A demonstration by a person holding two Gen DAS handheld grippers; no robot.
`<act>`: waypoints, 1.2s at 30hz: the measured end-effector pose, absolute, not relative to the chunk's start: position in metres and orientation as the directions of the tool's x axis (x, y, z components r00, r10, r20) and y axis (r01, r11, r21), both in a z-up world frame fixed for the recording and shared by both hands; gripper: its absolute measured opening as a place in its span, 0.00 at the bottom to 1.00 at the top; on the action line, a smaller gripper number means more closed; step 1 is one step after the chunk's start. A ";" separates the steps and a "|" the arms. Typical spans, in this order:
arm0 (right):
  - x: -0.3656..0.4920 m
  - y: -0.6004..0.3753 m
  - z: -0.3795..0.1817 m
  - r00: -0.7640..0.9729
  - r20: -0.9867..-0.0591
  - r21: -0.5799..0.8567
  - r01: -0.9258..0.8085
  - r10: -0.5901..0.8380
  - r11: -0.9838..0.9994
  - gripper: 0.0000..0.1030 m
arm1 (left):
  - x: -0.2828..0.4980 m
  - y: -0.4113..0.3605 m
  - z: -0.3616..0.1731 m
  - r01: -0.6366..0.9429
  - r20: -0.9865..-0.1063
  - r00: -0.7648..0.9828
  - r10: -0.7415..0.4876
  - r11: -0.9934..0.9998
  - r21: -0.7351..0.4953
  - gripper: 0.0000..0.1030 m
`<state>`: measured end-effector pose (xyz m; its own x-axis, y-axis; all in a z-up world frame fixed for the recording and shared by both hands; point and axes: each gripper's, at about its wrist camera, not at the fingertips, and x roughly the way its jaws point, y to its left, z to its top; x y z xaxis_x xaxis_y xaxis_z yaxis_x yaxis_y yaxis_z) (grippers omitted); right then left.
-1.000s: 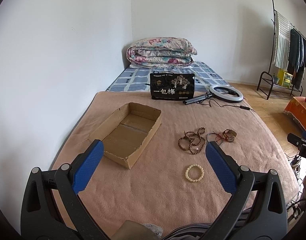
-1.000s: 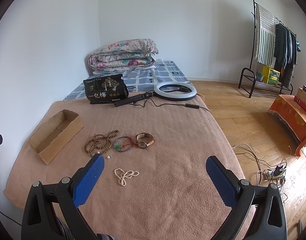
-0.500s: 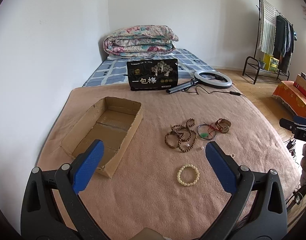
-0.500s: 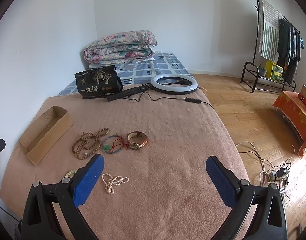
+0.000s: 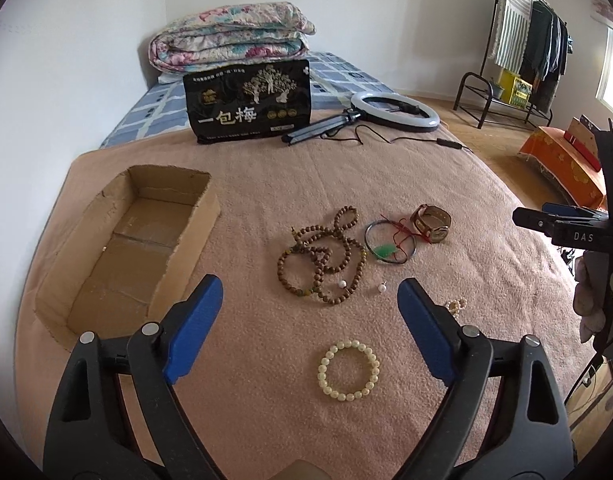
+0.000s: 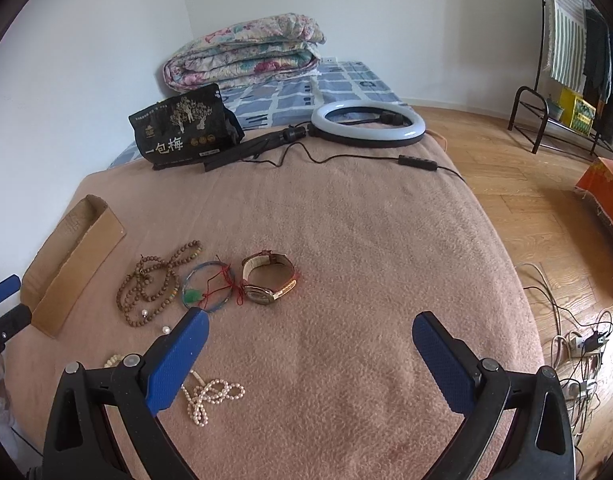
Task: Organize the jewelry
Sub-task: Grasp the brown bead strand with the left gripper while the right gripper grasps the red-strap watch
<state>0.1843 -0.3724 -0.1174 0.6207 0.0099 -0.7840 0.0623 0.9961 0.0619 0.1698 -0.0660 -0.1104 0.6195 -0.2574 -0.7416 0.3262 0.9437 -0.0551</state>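
Note:
Jewelry lies on a pink blanket (image 5: 266,184). In the left wrist view I see a cream bead bracelet (image 5: 348,369), brown wooden beads (image 5: 322,258), a thin bangle with a green pendant (image 5: 389,242) and a watch (image 5: 431,223). An open cardboard box (image 5: 126,240) lies at the left. My left gripper (image 5: 308,312) is open and empty above the cream bracelet. My right gripper (image 6: 306,338) is open and empty, right of a pearl strand (image 6: 210,396), with the watch (image 6: 268,278), bangle (image 6: 208,286) and brown beads (image 6: 158,280) ahead.
A black snack bag (image 5: 248,100), a ring light (image 5: 394,112) with cable, and a folded quilt (image 5: 230,40) lie at the far end. Two loose pearls (image 5: 381,288) lie near the beads. A clothes rack (image 5: 518,60) and floor cables (image 6: 578,340) are at the right.
Both grippers have moved forward and lower toward the jewelry, which looks larger now. Both stay open and empty. Nothing on the blanket has moved.

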 end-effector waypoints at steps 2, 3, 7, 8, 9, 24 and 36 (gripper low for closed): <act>0.196 -0.375 -0.127 0.602 -0.798 0.068 0.065 0.015 0.996 1.00 | 0.182 -0.072 -0.123 0.329 -0.760 0.594 -0.262 0.942 -0.067 0.85; 0.201 -0.375 -0.131 0.592 -0.806 0.069 0.068 0.016 0.995 1.00 | 0.188 -0.074 -0.128 0.328 -0.768 0.583 -0.264 0.942 -0.075 0.84; 0.222 -0.375 -0.146 0.554 -0.832 0.091 0.067 0.039 0.994 0.99 | 0.214 -0.082 -0.151 0.307 -0.797 0.539 -0.275 0.944 -0.118 0.82; 0.227 -0.375 -0.149 0.547 -0.836 0.095 0.064 0.045 0.993 0.99 | 0.220 -0.084 -0.156 0.302 -0.803 0.528 -0.276 0.945 -0.127 0.81; 0.231 -0.375 -0.152 0.540 -0.840 0.097 0.062 0.049 0.993 0.99 | 0.226 -0.085 -0.161 0.293 -0.810 0.520 -0.272 0.947 -0.130 0.80; 0.282 -0.376 -0.194 0.441 -0.892 0.151 0.088 0.097 0.985 0.91 | 0.278 -0.102 -0.215 0.218 -0.873 0.444 -0.202 0.969 -0.114 0.56; 0.306 -0.372 -0.211 0.375 -0.923 0.137 0.100 0.091 0.985 0.73 | 0.292 -0.104 -0.230 0.208 -0.881 0.427 -0.203 0.970 -0.122 0.37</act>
